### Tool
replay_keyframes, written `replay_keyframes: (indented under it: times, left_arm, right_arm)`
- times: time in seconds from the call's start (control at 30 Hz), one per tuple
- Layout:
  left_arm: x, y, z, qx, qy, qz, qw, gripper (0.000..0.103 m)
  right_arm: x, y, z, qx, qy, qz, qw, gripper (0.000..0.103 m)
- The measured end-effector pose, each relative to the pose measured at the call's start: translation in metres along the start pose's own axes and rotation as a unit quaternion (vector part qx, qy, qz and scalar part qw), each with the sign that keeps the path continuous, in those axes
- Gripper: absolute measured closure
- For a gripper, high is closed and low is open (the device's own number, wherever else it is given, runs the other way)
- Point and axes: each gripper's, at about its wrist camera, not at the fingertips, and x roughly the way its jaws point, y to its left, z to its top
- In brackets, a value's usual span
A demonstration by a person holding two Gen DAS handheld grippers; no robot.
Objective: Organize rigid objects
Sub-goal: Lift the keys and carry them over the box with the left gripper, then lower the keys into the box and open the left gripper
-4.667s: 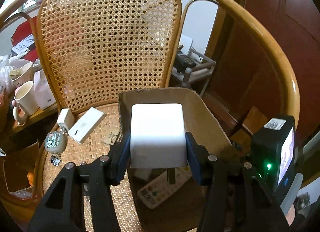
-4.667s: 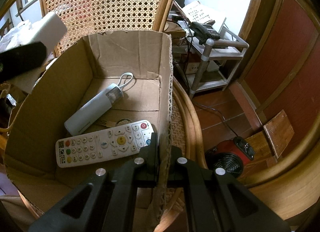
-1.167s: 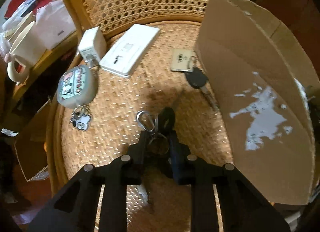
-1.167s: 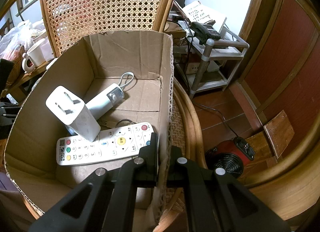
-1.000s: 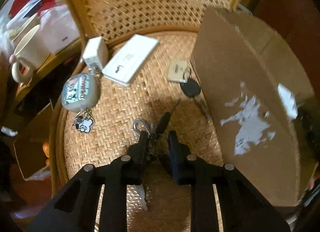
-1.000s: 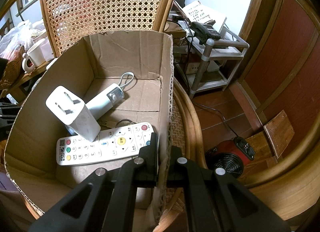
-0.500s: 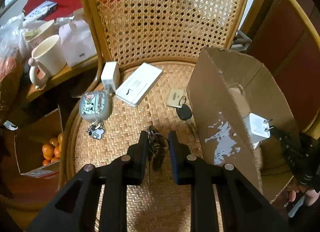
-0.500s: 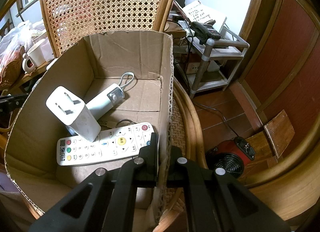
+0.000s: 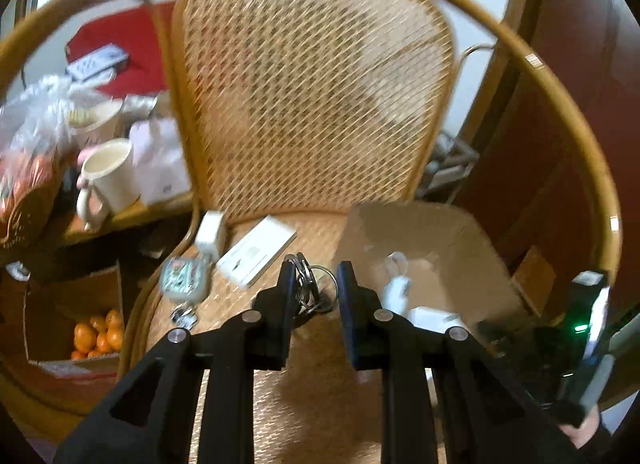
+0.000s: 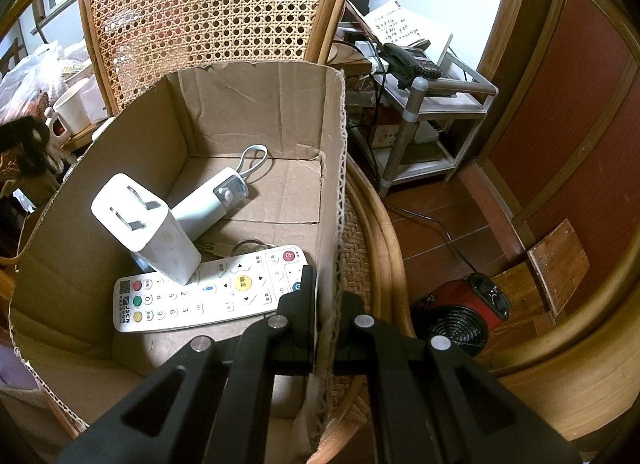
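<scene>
Progress partial: charger (image 10: pixel 144 224), remote (image 10: pixel 208 296) and pale tube (image 10: pixel 212 204) lay in the carton (image 10: pixel 256 104) ahead of my right tongs (image 10: pixel 325 296), clenched on its wall. Left tongs (image 9: pixel 314 288) carried the keys (image 9: pixel 308 292), jaws gapped; grip uncertain. Flat white box (image 9: pixel 256 256) and pouch (image 9: pixel 184 284) remained beyond-left. Left view blurred.

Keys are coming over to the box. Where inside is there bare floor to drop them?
Inside the cardboard box, bare floor lies at the back right corner, beyond the flashlight, and along the near wall below the remote. The left middle is crowded: the white charger leans on remote and flashlight.
</scene>
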Motion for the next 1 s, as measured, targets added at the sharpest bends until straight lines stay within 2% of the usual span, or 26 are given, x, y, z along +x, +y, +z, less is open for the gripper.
replay_keyframes:
  times: [0.13,0.2,0.27,0.43,0.67,1.0]
  left_arm:
    - [-0.026,-0.029,0.003,0.021,-0.046,-0.064,0.9967,0.083]
    - [-0.032,-0.043,0.003,0.035,-0.055,-0.088,0.994,0.083]
    - [-0.031,-0.056,0.0,0.046,-0.052,-0.097,0.9929,0.083]
    - [-0.013,-0.075,-0.008,0.062,-0.016,-0.098,0.9931,0.083]
    - [0.01,-0.083,-0.022,0.077,0.022,-0.082,0.9934,0.083]
    - [0.015,-0.088,-0.027,0.092,0.027,-0.073,0.9927,0.083]
  right_arm:
    - [0.0,0.0,-0.002,0.001,-0.001,-0.001,1.0,0.097]
    - [0.0,0.0,-0.003,0.002,-0.001,-0.001,1.0,0.097]
    - [-0.001,-0.001,-0.003,0.002,-0.002,-0.001,1.0,0.097]
    - [-0.001,-0.002,-0.003,0.004,-0.001,0.001,1.0,0.097]
    - [-0.002,-0.002,-0.002,0.004,-0.001,0.0,1.0,0.097]
    - [-0.002,-0.003,-0.002,0.01,-0.004,0.0,1.0,0.097]
